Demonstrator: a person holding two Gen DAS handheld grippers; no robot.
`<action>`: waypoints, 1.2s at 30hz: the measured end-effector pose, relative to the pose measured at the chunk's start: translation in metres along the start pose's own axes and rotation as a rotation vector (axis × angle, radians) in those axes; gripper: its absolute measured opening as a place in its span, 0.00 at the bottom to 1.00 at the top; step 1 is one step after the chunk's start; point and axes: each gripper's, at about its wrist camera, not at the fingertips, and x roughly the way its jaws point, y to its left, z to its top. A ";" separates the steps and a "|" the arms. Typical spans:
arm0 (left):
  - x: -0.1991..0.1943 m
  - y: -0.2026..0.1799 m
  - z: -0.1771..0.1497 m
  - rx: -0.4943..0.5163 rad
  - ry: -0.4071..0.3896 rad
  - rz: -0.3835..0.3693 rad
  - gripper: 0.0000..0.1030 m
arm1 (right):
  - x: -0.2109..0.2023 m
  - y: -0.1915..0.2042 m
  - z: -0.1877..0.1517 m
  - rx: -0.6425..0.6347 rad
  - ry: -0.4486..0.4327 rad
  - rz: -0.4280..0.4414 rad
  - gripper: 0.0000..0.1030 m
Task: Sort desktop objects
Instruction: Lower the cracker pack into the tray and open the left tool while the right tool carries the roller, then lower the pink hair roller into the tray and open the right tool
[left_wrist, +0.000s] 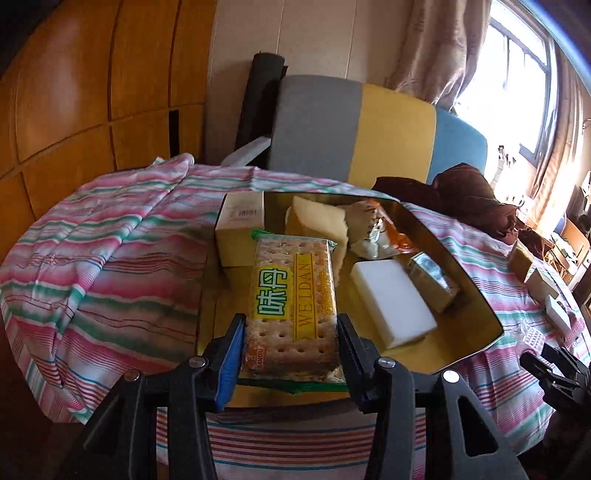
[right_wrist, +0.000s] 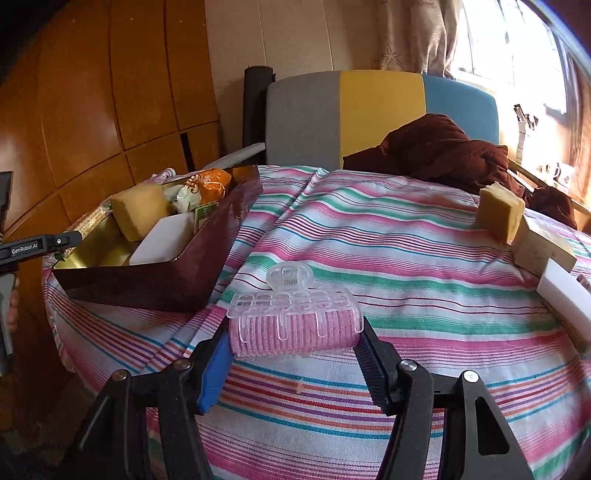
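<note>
My left gripper (left_wrist: 290, 332) is shut on a packet of crackers (left_wrist: 291, 295) with a yellow and green label. It holds the packet over the near end of a dark box with a gold inside (left_wrist: 476, 295). In the box lie a cream carton (left_wrist: 242, 229), a yellow sponge (left_wrist: 317, 221), an orange snack wrapper (left_wrist: 380, 229), a white block (left_wrist: 391, 302) and a small silver-green pack (left_wrist: 432, 280). My right gripper (right_wrist: 293, 347) is shut on a pink hair roller with a clear clip (right_wrist: 291, 321), just above the striped cloth (right_wrist: 406, 258). The box (right_wrist: 177, 284) is to its left.
A round table under the striped cloth fills both views. At its right edge sit a yellow sponge (right_wrist: 500, 212), a tan box (right_wrist: 543, 247) and a white block (right_wrist: 565, 299). Behind stand a grey, yellow and blue chair (right_wrist: 369, 110) with a brown garment (right_wrist: 443, 151), and a wooden wall to the left.
</note>
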 end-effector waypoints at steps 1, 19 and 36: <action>0.006 0.003 0.002 -0.010 0.022 0.006 0.47 | 0.000 -0.001 0.000 0.004 0.000 -0.001 0.62; 0.045 0.005 0.027 -0.138 0.185 0.078 0.51 | -0.018 0.007 0.018 -0.021 -0.057 0.024 0.62; -0.001 -0.011 0.015 -0.060 -0.006 -0.003 0.54 | 0.005 0.081 0.064 -0.191 -0.086 0.153 0.62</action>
